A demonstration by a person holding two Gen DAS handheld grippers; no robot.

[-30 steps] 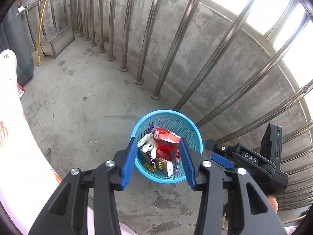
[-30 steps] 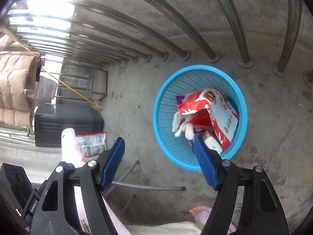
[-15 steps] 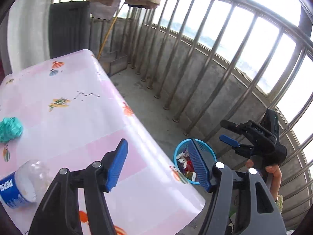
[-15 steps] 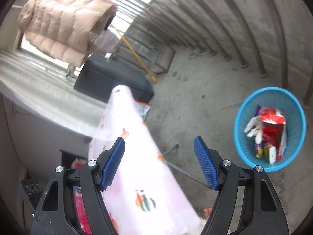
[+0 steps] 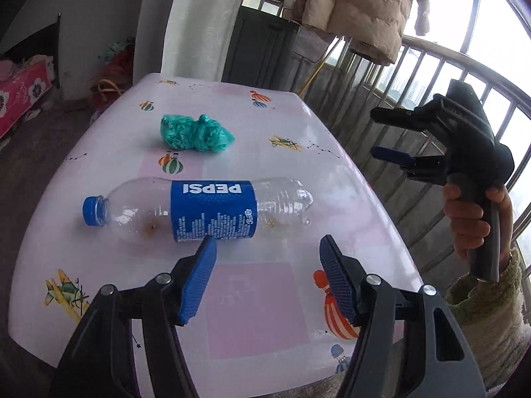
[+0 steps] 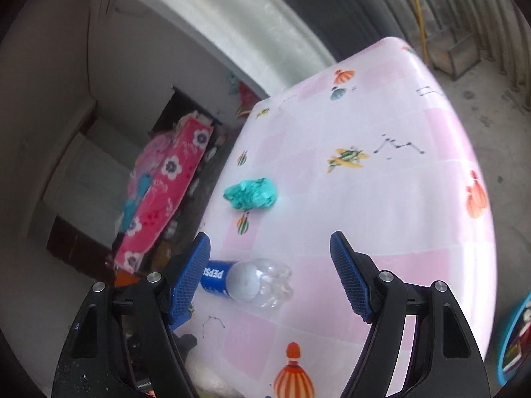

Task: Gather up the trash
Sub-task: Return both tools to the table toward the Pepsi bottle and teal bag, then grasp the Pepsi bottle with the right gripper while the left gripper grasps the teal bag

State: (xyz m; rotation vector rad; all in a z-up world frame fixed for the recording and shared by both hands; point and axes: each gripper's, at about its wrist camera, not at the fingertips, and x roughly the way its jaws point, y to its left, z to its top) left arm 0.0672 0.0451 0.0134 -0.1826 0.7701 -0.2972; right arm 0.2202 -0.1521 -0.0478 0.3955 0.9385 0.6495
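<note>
An empty clear Pepsi bottle with a blue cap lies on its side on the pink patterned table. Beyond it sits a crumpled green plastic bag. My left gripper hovers open just in front of the bottle, nothing between its blue pads. In the right wrist view the bottle and the green bag lie ahead of my open right gripper, which is empty. The right gripper also shows off the table's right side, held by a hand. A sliver of the blue basket shows at the right edge.
A metal railing runs along the balcony to the right of the table. A beige puffer jacket hangs above a dark cabinet. A pink flowered box lies on the floor beyond the table's left side.
Both grippers swung away from the blue basket on the floor and rose over the table. The bottle and green bag came into view. The left jaws stand wider than a second ago.
</note>
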